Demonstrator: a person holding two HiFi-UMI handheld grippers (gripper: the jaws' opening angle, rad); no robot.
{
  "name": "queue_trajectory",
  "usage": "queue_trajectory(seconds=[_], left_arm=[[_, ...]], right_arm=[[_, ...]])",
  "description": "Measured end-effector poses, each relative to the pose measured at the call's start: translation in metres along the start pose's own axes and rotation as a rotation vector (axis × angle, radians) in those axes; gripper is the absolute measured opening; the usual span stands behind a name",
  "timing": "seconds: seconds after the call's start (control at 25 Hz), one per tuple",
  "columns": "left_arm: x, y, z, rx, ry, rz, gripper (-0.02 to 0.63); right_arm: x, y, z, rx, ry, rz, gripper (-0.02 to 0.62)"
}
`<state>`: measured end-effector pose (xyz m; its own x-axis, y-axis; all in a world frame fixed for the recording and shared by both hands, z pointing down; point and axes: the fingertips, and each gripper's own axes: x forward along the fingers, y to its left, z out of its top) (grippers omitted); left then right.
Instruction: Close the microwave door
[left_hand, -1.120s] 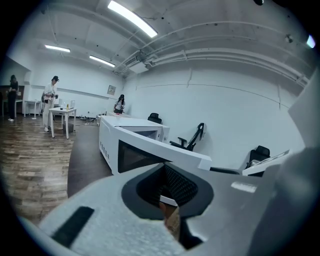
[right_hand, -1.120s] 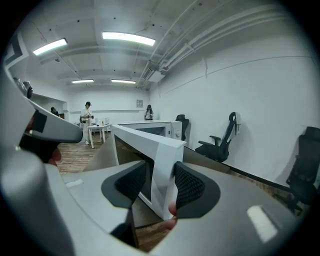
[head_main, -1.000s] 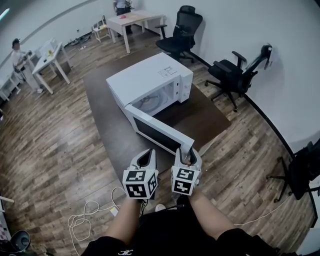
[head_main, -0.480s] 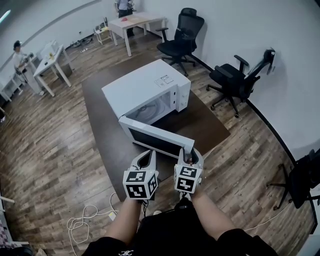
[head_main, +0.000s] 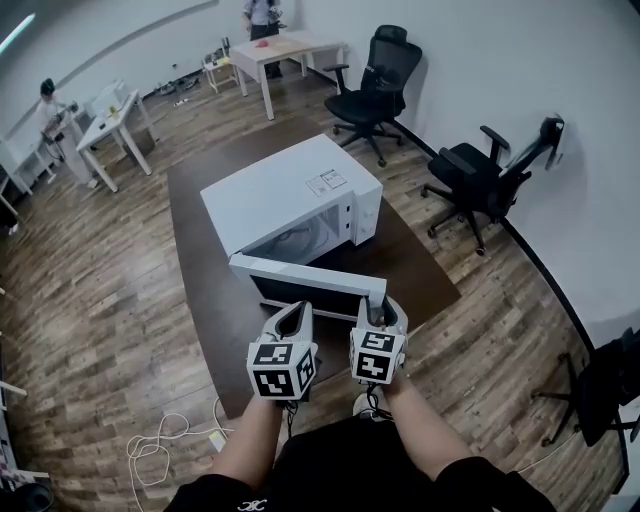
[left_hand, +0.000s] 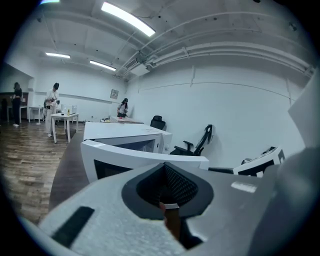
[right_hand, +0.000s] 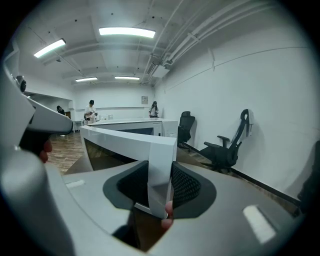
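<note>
A white microwave (head_main: 290, 190) stands on a dark brown table (head_main: 200, 290), and its door (head_main: 305, 280) hangs partly open with the free end toward me. My right gripper (head_main: 377, 302) has the door's free edge (right_hand: 157, 165) between its pads. Its jaws are opening slightly, but the pads still touch the edge. My left gripper (head_main: 300, 306) is beside it, just in front of the door face (left_hand: 130, 160), shut with nothing in it. The oven cavity (head_main: 295, 238) shows behind the door.
Two black office chairs (head_main: 380, 75) (head_main: 480, 180) stand by the white wall at the right. White tables (head_main: 290, 50) (head_main: 115, 120) and people are at the far end of the room. A white cable (head_main: 165, 445) lies on the wood floor at lower left.
The door has swung further toward the microwave body, narrowing the opening. Both grippers have moved forward with it, the right one staying on the door's edge.
</note>
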<state>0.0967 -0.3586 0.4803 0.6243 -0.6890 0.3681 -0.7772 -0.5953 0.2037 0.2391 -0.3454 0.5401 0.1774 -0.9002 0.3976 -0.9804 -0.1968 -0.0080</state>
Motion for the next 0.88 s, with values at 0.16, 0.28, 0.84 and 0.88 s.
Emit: queue_trajectory(seconds=[0.16, 0.28, 0.84, 0.88], left_arm=[[0.014, -0.002, 0.008, -0.008, -0.011, 0.029, 0.005], [0.023, -0.003, 0.011, -0.013, -0.015, 0.053, 0.005], [0.032, 0.011, 0.017, -0.06, -0.04, 0.207, 0.006], [0.032, 0.012, 0.016, -0.061, -0.039, 0.214, 0.006]], right_arm=[[0.018, -0.008, 0.009, -0.026, 0.002, 0.04, 0.147], [0.033, -0.014, 0.014, -0.047, -0.001, 0.069, 0.146], [0.108, -0.028, 0.049, -0.123, 0.001, 0.166, 0.144], [0.115, -0.029, 0.051, -0.125, 0.002, 0.173, 0.144]])
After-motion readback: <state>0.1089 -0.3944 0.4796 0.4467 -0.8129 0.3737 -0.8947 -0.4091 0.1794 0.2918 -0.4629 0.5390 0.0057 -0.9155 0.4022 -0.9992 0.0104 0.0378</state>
